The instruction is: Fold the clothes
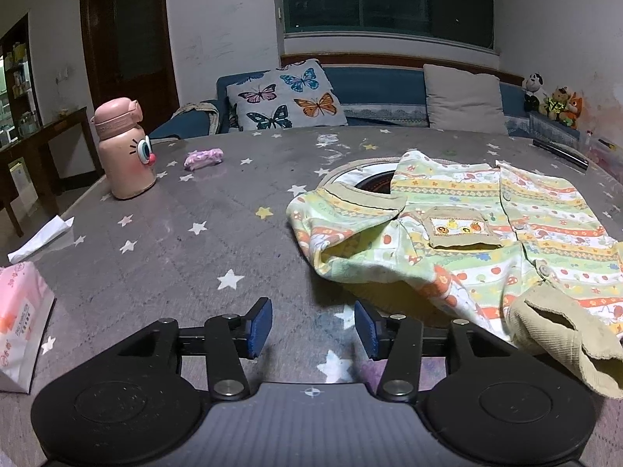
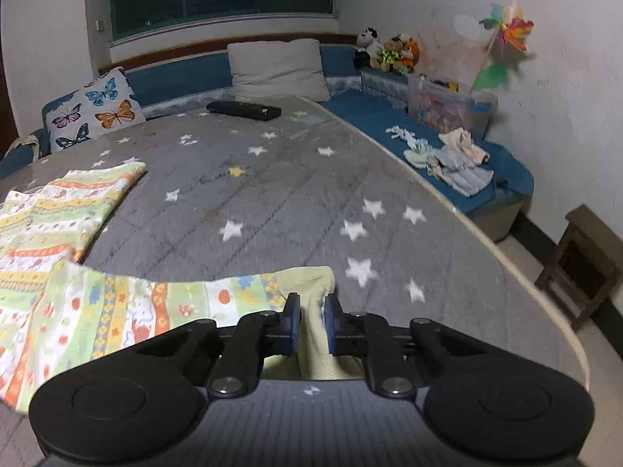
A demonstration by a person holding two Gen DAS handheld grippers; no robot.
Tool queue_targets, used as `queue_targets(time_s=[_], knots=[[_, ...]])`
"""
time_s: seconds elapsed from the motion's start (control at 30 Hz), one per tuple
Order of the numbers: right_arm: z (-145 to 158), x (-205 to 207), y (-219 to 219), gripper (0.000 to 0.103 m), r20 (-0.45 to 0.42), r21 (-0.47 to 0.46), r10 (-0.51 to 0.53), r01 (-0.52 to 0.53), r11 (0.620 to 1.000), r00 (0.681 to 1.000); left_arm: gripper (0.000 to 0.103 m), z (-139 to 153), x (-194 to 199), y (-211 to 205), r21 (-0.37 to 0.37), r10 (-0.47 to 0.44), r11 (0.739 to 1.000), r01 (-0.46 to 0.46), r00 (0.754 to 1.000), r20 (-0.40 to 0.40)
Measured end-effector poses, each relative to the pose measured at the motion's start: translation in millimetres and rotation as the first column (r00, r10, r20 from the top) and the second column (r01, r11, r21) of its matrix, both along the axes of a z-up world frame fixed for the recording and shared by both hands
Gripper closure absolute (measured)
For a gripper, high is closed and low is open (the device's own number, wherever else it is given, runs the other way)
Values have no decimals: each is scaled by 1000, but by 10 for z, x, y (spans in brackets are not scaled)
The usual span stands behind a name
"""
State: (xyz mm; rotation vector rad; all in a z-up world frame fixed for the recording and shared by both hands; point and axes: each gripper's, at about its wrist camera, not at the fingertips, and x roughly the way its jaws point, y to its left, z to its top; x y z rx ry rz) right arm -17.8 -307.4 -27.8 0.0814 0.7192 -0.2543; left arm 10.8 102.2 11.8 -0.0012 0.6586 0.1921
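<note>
A small patterned shirt (image 1: 467,233) in green, yellow and orange stripes, with a tan collar and chest pocket, lies spread on the grey star-print table cover (image 1: 187,241). My left gripper (image 1: 313,327) hovers open over bare cover just left of the shirt's near sleeve, with nothing between its blue pads. One tan sleeve cuff (image 1: 560,342) lies at its right. In the right wrist view my right gripper (image 2: 312,319) is shut on the tan cuff (image 2: 311,284) of the other sleeve, and the sleeve (image 2: 155,303) stretches left toward the shirt body (image 2: 58,210).
A pink bottle (image 1: 124,151), a small purple bundle (image 1: 203,158), a paper scrap (image 1: 39,239) and a tissue pack (image 1: 21,323) sit at the left. A black remote (image 2: 243,110) lies far back. The table's curved edge (image 2: 506,249) runs right; a sofa with small clothes (image 2: 451,163) lies beyond.
</note>
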Motion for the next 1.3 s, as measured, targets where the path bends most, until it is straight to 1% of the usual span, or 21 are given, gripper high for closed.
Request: queue_targets(time_s=[0.03, 0.13, 0.27, 0.33, 0.4, 0.47, 0.57, 0.6, 0.63, 0.67, 0.73, 0.77, 0.83, 1.0, 1.07, 1.1, 1.13, 1.2, 1.23, 1.3], knots=[[10, 58, -6, 95, 4, -13, -1, 1, 1000, 1000, 52, 5, 13, -1, 4, 2, 1000, -2, 1000, 0], [0, 243, -36, 95, -6, -32, -1, 1, 999, 1000, 52, 24, 61, 2, 15, 5, 1000, -5, 1000, 1], [-61, 382, 12, 92, -16, -95, 22, -23, 995, 1000, 52, 55, 161, -24, 37, -12, 999, 11, 1000, 6], [-36, 397, 11, 91, -14, -96, 19, -21, 995, 1000, 52, 64, 236, -55, 52, -27, 998, 26, 1000, 5], [20, 365, 29, 87, 9, -83, 25, -25, 996, 1000, 52, 73, 316, -99, 69, -48, 996, 48, 999, 6], [62, 332, 72, 71, 31, -70, 40, -38, 997, 999, 52, 64, 416, -161, 84, -84, 993, 84, 996, -1], [42, 326, 157, 66, 29, -54, 68, -66, 996, 997, 53, 18, 590, -285, 119, -132, 984, 133, 991, -23], [27, 334, 190, 63, 25, -54, 76, -75, 996, 997, 53, 1, 651, -329, 132, -149, 980, 151, 988, -30], [11, 344, 219, 57, 23, -53, 84, -83, 995, 996, 53, -15, 709, -369, 144, -166, 975, 170, 985, -36], [-7, 354, 246, 54, 21, -52, 91, -90, 995, 996, 53, -33, 780, -405, 161, -178, 970, 184, 983, -46], [-46, 376, 295, 52, 11, -50, 103, -103, 993, 995, 53, -79, 926, -465, 210, -190, 957, 200, 979, -70], [-64, 385, 316, 50, 7, -50, 108, -107, 993, 994, 54, -107, 993, -486, 243, -188, 949, 203, 979, -83], [-79, 388, 335, 47, 11, -50, 107, -106, 993, 994, 55, -179, 1093, -502, 307, -189, 928, 213, 976, -105], [-99, 391, 329, 40, 16, -36, 95, -95, 995, 995, 57, -336, 1225, -448, 382, -219, 885, 267, 962, -164], [-101, 403, 328, 39, 17, -28, 90, -89, 996, 996, 65, -368, 1269, -426, 404, -212, 877, 259, 964, -158], [-101, 408, 330, 39, 17, -26, 87, -87, 996, 996, 68, -370, 1297, -403, 404, -202, 881, 245, 968, -148], [-102, 413, 335, 38, 17, -28, 86, -85, 996, 996, 74, -359, 1325, -369, 394, -185, 892, 223, 974, -133], [-104, 418, 346, 38, 16, -31, 83, -83, 996, 996, 76, -322, 1353, -256, 348, -132, 924, 157, 987, -93], [-104, 417, 345, 38, 15, -31, 83, -83, 996, 996, 80, -292, 1350, -184, 320, -99, 940, 117, 993, -71], [-103, 416, 341, 38, 14, -30, 83, -83, 996, 996, 81, -224, 1324, -32, 261, -29, 965, 34, 999, -26]])
